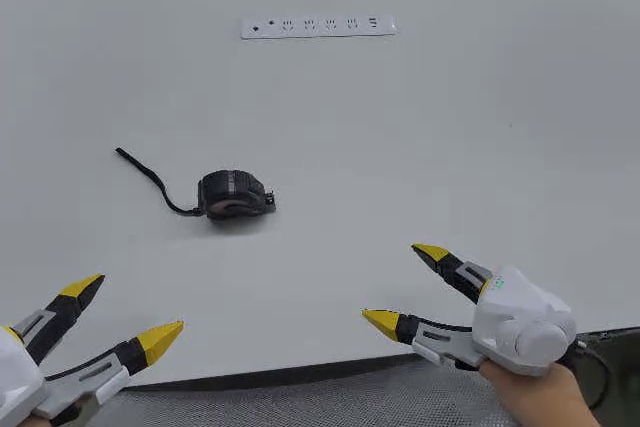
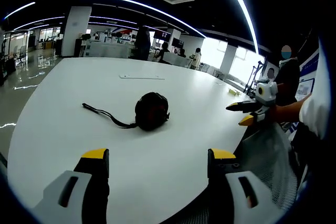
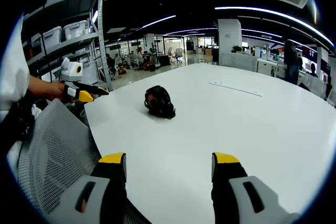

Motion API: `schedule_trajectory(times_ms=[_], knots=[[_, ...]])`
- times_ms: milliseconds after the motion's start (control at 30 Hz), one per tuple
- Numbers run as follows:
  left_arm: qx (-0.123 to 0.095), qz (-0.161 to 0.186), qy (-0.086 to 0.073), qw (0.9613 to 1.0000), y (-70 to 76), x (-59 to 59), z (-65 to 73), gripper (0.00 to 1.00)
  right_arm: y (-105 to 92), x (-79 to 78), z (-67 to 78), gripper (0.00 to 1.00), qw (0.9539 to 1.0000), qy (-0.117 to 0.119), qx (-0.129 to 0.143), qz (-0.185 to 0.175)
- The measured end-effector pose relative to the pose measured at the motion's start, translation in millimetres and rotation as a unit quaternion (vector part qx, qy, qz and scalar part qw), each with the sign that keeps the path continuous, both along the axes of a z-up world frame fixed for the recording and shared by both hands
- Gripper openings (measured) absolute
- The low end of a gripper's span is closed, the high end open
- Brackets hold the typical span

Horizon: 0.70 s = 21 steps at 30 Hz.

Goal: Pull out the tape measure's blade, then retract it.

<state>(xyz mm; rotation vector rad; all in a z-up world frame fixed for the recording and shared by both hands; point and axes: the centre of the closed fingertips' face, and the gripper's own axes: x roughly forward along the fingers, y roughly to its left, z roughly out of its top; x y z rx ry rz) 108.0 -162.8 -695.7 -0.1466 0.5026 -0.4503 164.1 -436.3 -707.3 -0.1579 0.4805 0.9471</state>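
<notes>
A black tape measure (image 1: 235, 195) lies on the white table (image 1: 420, 137), its black wrist strap (image 1: 150, 179) trailing off to the left. Its blade is inside the case. The same tape measure (image 2: 152, 110) sits ahead of my left gripper (image 2: 155, 156), which is open and holds nothing. My left gripper (image 1: 125, 312) hovers at the table's near left edge. My right gripper (image 1: 405, 287) is open near the front edge, right of the tape measure (image 3: 159, 100). Between the yellow tips of my right gripper (image 3: 168, 159) there is nothing.
A white power strip (image 1: 318, 26) lies flat at the far middle of the table. A grey mesh chair back (image 3: 58, 150) stands just off the table's near edge. Shelves with bins (image 3: 63, 35) and people stand in the office beyond.
</notes>
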Motion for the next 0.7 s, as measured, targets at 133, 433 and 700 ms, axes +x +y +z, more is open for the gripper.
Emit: schedule_trajectory(times_ms=[133,433,700], knots=[[0.000,-0.002,0.002,1.0000,-1.9,0.7,-1.5,0.75,-1.8,1.0,0.1,0.66,1.0000,-0.001,-0.001,-0.001],[-0.001,0.001,0.002,1.0000,0.3,0.6,-2.7,0.75,-2.7,3.1,-1.2,0.67,1.0000,0.004,0.001,-0.004],[0.001,0.003,0.004,1.0000,5.4,2.0,-4.6,0.75,0.1,3.5,-2.1,0.67,1.0000,0.006,0.003,-0.001]])
